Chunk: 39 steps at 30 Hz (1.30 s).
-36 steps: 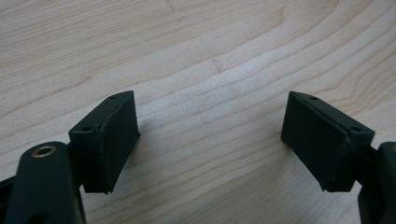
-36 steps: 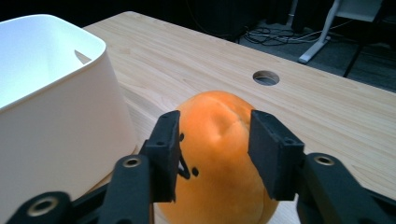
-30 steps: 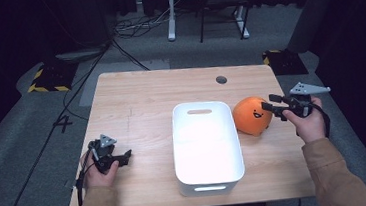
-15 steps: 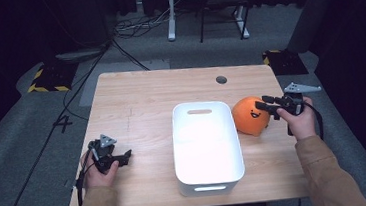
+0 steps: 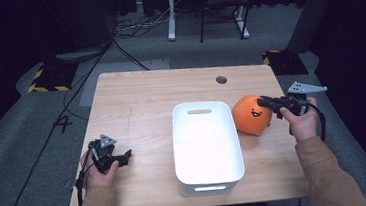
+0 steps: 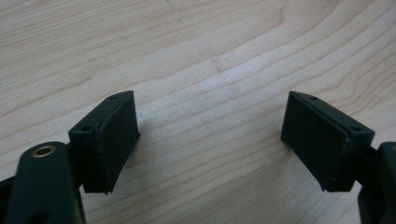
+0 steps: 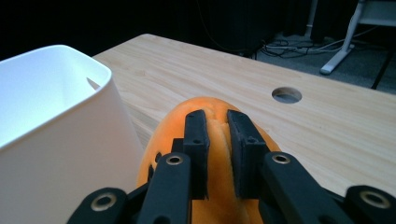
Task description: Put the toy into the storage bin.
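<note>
While the right gripper [image 7: 216, 154] pinches the orange toy [image 5: 251, 115] beside the white bin [image 5: 208, 173], its 2 jaws nearly meet. Left of the bin, the left gripper [image 6: 210, 140] gapes wide, empty.

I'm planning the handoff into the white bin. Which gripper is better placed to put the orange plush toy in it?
Right. The right gripper is already pinching a fold of the orange plush toy, just beside the white bin. The left gripper sits open over bare table, across the bin from the toy.

Light from above falls brightly on the wooden table [image 5: 145, 101] and glares off the white bin [image 5: 205, 141] (its floor washes out); the surrounding room is dim, the high view soft.
</note>
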Tool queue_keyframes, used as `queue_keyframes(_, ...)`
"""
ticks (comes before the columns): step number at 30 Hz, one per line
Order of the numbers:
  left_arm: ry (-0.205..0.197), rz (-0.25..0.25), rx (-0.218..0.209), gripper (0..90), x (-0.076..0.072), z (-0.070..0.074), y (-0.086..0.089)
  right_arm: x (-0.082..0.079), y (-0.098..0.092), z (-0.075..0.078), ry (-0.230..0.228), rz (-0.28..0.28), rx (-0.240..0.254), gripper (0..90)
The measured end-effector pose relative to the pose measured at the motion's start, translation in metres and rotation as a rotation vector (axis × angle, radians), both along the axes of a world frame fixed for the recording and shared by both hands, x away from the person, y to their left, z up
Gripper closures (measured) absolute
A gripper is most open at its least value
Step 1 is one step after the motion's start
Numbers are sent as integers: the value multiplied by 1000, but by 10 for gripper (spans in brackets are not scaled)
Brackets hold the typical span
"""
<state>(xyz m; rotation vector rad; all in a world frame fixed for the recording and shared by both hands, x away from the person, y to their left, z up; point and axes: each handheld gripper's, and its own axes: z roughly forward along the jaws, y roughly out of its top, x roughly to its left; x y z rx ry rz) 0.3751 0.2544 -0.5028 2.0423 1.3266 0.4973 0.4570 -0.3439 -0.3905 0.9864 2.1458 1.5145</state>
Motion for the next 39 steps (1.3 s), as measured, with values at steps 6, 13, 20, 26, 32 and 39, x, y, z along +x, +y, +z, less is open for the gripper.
queue_keyframes(6, 0, 0, 0, 192, 0, 0, 0, -5, -5, 15, -24, 1, -12, 791)
queue_keyframes(13, 1, -1, 0, 191, 0, 0, 0, -10, -11, 28, -47, 10, -27, 791)
queue_keyframes(20, 1, -1, -1, 191, 0, 0, 0, -17, -9, 43, -76, 23, -48, 793)
queue_keyframes(26, 1, -1, 0, 191, 0, 0, 0, -22, -8, 56, -87, 32, -57, 796)
queue_keyframes(32, 0, -2, -1, 191, 0, 0, 0, -26, -6, 71, -103, 43, -59, 797)
queue_keyframes(39, 0, -1, 0, 191, 0, 0, 0, -32, -4, 90, -119, 54, -70, 798)
